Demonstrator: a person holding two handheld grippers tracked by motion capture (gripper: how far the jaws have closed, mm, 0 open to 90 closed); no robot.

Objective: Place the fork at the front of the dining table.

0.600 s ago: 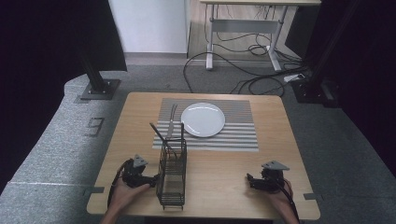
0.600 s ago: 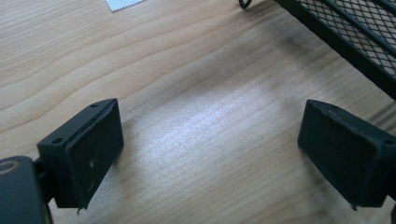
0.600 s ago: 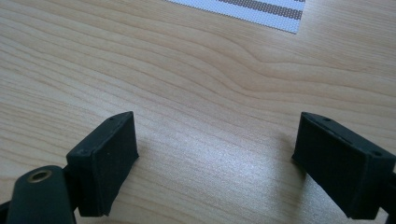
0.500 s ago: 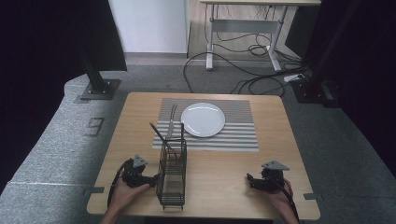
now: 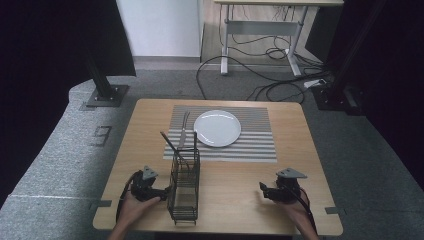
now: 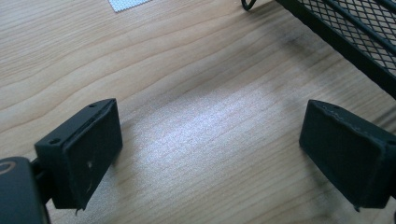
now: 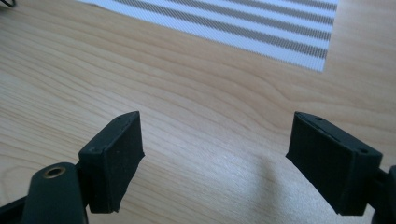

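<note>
Resting low on the wooden table [image 5: 235,190], both grippers gape with nothing between their jaws: the left gripper [image 5: 161,191] just beside the black wire caddy [image 5: 184,187], the right gripper [image 5: 266,191] well apart from it

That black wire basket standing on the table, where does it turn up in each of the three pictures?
High view: the black wire basket stands at lower centre, just right of the left gripper.
Left gripper view: its mesh side crosses the top right corner.
Right gripper view: the basket cannot be made out.
Shared landmark: the striped placemat, whose corner sits at top left in the left gripper view and along the top in the right gripper view.
</note>
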